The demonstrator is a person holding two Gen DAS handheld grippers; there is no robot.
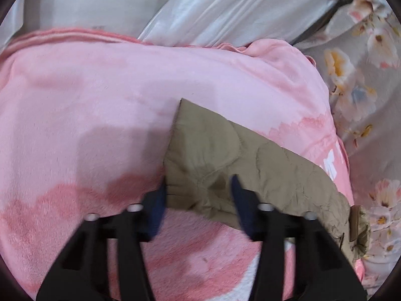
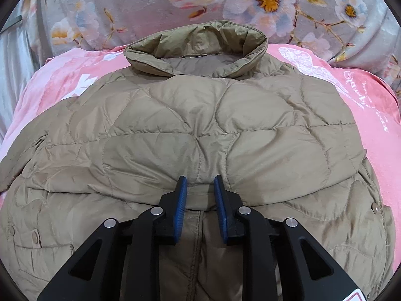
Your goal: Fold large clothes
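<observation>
One jacket [image 2: 200,130], collar pointing away.

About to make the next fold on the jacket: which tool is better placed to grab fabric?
Probably left. The left tool hangs open at the jacket's free corner on the pink blanket, an easy edge to pinch. The right tool sits over the flat middle of the back, no edge between its tips.

We see a quilted jacket [image 2: 200,125] of faintly shiny, crinkled nylon-like cloth on a fuzzy pink fleece blanket [image 1: 87,100]; beside the blanket, smooth floral-print fabric [image 1: 371,87] and silky, glossy white cloth [image 1: 225,7].
</observation>
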